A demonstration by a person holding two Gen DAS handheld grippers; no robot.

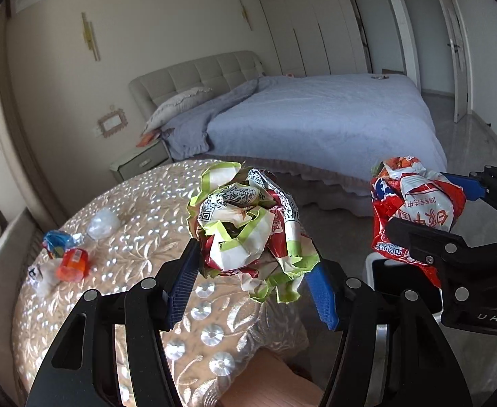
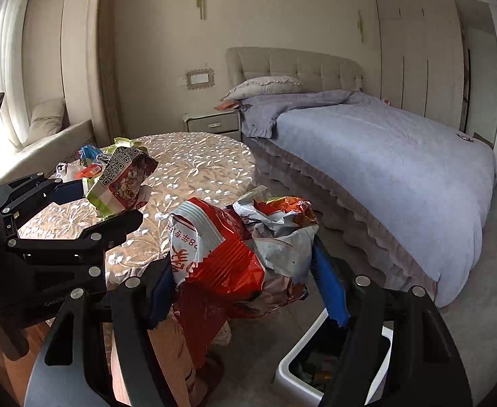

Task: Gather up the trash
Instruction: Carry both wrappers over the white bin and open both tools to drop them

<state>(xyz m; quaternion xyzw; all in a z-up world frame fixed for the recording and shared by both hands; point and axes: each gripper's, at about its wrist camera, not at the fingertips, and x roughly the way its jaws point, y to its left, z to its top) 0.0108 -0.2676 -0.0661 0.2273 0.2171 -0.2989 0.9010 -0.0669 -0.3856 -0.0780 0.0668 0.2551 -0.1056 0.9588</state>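
1. Both grippers are loaded: the left gripper (image 1: 253, 271) pinches a crumpled green-and-white wrapper (image 1: 248, 227) between its blue pads, and the right gripper (image 2: 248, 285) clamps a crushed red snack bag (image 2: 234, 254).
2. Just below the right gripper, on the floor beside the table, stands the white trash bin (image 2: 292, 369), already holding some scraps. The red bag hangs partly over the table edge rather than over the bin's opening.
3. To drop cleanly, I would bring each bundle squarely over the opening before spreading the jaws; the loose bag tail could catch the rim.
4. Both grippers point forward toward the bed, held level above the near edge of the round table (image 1: 136, 217), the left one over the cloth.
5. Farther left on the table lie more pieces: an orange wrapper (image 1: 73, 264), a blue wrapper (image 1: 56, 240) and a clear plastic wad (image 1: 103, 224).
6. Beyond, the bed (image 1: 316, 118) fills the far side.
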